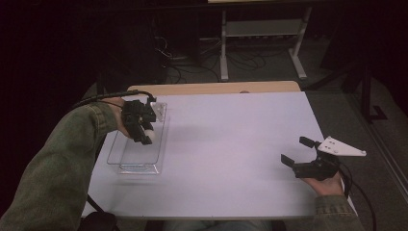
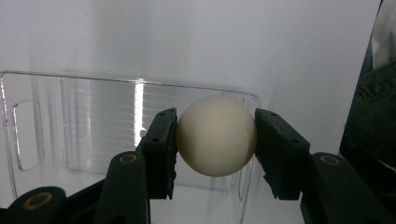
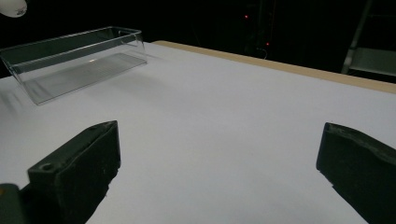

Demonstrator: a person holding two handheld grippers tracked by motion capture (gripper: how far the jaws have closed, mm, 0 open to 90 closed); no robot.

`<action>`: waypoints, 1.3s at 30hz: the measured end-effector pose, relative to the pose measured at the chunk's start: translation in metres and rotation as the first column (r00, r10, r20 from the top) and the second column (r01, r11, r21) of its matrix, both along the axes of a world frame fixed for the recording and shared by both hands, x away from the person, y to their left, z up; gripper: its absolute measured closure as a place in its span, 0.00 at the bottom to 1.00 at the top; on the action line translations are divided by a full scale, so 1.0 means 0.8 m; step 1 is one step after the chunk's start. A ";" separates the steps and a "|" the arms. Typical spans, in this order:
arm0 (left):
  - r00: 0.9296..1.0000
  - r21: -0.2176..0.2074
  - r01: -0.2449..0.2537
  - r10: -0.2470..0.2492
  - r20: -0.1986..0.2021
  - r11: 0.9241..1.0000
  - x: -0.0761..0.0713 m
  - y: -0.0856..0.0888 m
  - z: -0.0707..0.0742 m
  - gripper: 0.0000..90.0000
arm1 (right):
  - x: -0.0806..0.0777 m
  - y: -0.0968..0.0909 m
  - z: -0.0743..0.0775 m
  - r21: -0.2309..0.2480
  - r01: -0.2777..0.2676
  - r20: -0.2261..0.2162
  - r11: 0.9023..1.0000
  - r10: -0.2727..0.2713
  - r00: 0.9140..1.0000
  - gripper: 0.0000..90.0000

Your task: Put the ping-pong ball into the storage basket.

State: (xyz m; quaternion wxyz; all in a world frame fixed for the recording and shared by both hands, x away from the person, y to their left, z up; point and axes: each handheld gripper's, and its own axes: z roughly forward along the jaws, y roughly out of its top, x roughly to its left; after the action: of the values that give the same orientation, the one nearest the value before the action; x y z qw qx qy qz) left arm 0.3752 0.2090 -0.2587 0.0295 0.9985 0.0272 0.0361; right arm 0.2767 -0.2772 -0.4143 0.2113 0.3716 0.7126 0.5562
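One fixed camera above, two riding cameras low at the jaws.

The high view looks forward and down on the white table [image 1: 226, 144]. The left gripper view sits close above the clear bin [image 2: 93, 121], seen at 9 o'clock from above. The right gripper view, low at 4 o'clock, faces across toward the same bin [image 3: 70, 60].

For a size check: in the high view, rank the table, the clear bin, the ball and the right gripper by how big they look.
1. Table
2. Clear bin
3. Right gripper, with open jaws
4. Ball, partly hidden in the left gripper, so its place is less sure
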 end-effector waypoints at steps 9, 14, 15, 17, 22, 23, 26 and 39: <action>1.000 0.005 -0.010 0.010 -0.013 1.000 0.001 0.006 -0.013 0.57 | 0.000 0.000 0.000 -0.001 0.000 0.000 1.000 0.000 1.000 0.00; 1.000 0.008 -0.006 0.006 -0.014 1.000 0.001 0.006 -0.015 0.57 | 0.000 0.000 0.000 -0.003 -0.001 0.002 1.000 0.001 1.000 0.00; 1.000 0.008 -0.006 0.006 -0.014 1.000 0.001 0.006 -0.015 0.57 | 0.000 0.000 0.000 -0.003 -0.001 0.002 1.000 0.001 1.000 0.00; 1.000 -0.003 -0.006 0.006 -0.015 1.000 0.001 0.006 -0.017 0.57 | 0.000 0.000 0.000 -0.003 -0.001 0.002 1.000 0.001 1.000 0.00; 1.000 -0.011 -0.005 0.005 -0.029 1.000 0.001 0.008 -0.031 0.57 | 0.000 0.000 0.000 -0.003 -0.001 0.000 1.000 0.001 1.000 0.00; 0.999 -0.010 -0.005 0.004 -0.034 1.000 0.001 0.009 -0.035 0.57 | 0.000 0.000 0.000 -0.003 -0.001 0.000 1.000 0.001 1.000 0.00; 0.999 -0.010 -0.010 0.010 -0.039 1.000 0.001 0.012 -0.041 0.57 | 0.000 0.000 0.000 -0.003 -0.001 -0.001 1.000 0.001 1.000 0.00; 0.999 -0.032 -0.021 0.020 -0.047 0.999 0.000 0.020 -0.055 0.57 | -0.001 0.000 0.000 -0.005 0.000 -0.002 1.000 0.000 1.000 0.00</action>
State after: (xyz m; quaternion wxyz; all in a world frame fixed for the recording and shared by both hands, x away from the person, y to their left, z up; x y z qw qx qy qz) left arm 0.3754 0.2247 -0.3028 0.0446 0.9982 0.0388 0.0127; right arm 0.2762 -0.2770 -0.4145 0.2114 0.3717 0.7143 0.5539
